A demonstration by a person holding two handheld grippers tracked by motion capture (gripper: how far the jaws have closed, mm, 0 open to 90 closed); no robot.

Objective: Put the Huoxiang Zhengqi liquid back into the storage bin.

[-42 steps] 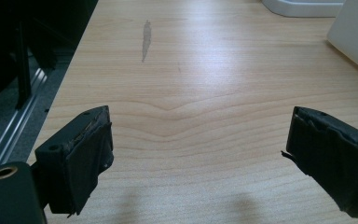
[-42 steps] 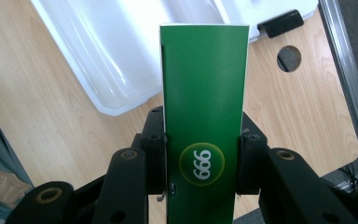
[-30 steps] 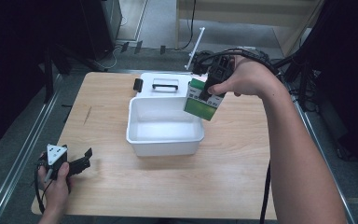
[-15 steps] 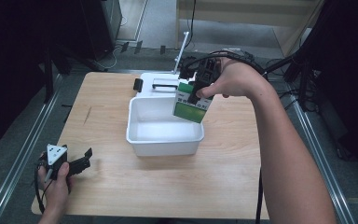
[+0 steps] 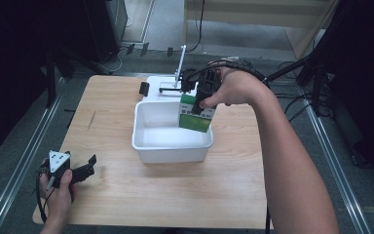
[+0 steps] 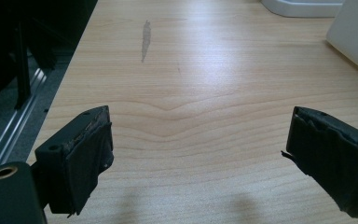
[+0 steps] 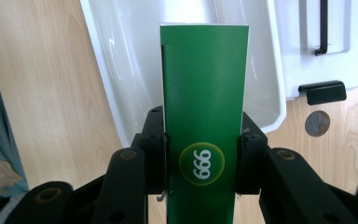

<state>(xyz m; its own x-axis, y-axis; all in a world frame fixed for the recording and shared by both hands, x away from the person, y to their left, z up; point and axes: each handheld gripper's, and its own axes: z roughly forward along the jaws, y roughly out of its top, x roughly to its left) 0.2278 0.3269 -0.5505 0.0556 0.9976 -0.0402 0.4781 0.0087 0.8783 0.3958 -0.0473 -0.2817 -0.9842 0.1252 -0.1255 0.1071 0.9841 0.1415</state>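
Overhead, my right gripper (image 5: 200, 100) pinched the green box (image 5: 195, 113) by its narrow sides, holding it at the far right corner of the white bin (image 5: 170, 146). I couldn't quite tell whether its lower edge cleared the rim there. The rest of the bin was free. Behind it lay the white lid (image 5: 157, 84). My left gripper (image 5: 88, 165) rested near the wooden table (image 5: 141, 195)'s front left edge, jaws spread over bare board.

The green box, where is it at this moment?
The right gripper holds the green box above the right part of the white tub.
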